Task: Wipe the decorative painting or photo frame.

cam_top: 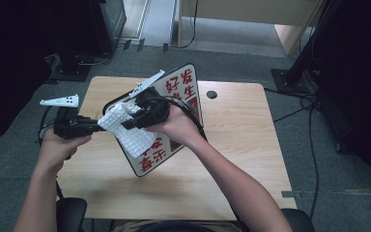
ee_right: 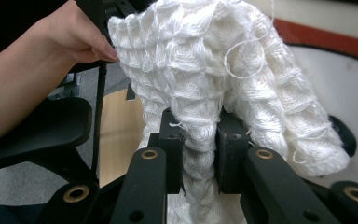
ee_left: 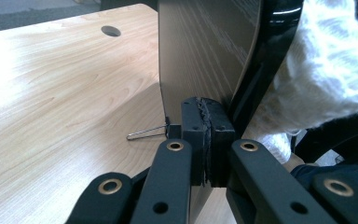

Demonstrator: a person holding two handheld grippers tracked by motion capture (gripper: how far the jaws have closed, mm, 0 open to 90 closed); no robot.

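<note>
A white sign board with red characters and a black frame stands tilted on the wooden table. My left gripper is shut on the board's left edge; in the left gripper view its jaws clamp the frame, with the board's wood-grain back facing the camera. A white waffle-weave cloth lies against the sign's face. My right gripper is shut on that cloth, which bunches between its jaws. The sign's white face and red border lie behind the cloth.
A round cable hole sits in the table's far side. A thin wire clip juts from the board's back near the tabletop. Black equipment stands and cables lie on the grey floor at right.
</note>
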